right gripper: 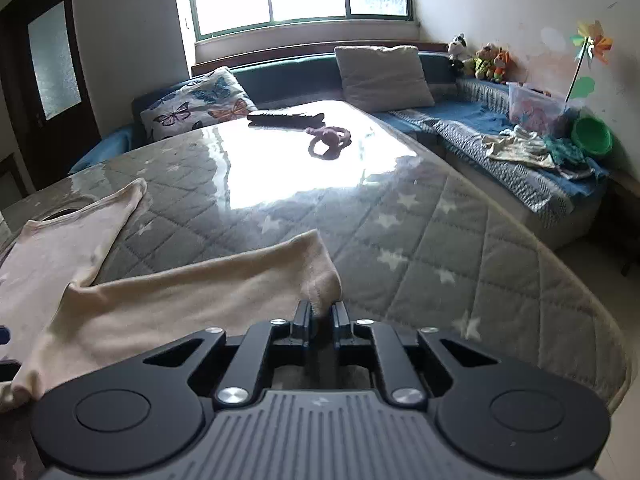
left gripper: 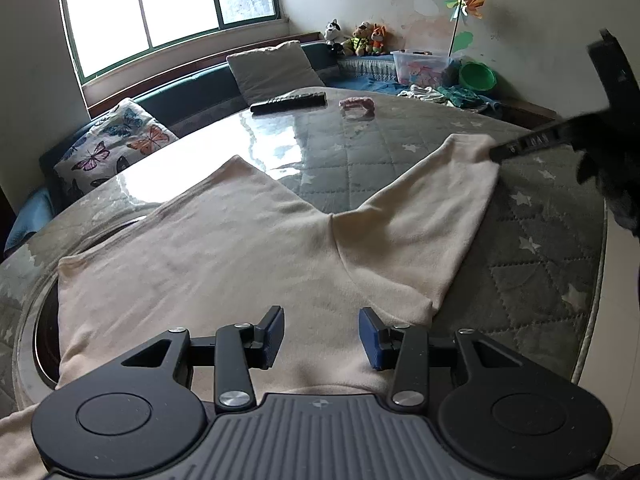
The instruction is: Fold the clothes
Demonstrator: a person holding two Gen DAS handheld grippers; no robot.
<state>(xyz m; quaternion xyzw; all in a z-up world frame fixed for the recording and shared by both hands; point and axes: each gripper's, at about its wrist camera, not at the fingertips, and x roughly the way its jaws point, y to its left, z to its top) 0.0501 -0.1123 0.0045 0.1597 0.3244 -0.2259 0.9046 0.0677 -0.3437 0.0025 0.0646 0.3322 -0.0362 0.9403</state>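
A: Cream cotton spread across the quilted table [left gripper: 540, 216] — that's the top [left gripper: 224, 264], lying flat with its two sleeves fanned apart

B: And the right gripper [right gripper: 320, 310] has its jaws pinched nearly together on the cuff [right gripper: 320, 280] of the near sleeve, probably to swing it over the body

A: Left gripper [left gripper: 322, 334]?

B: Jaws standing part open above the hem, gripping nothing — looks placed to pin the cloth while the sleeve travels
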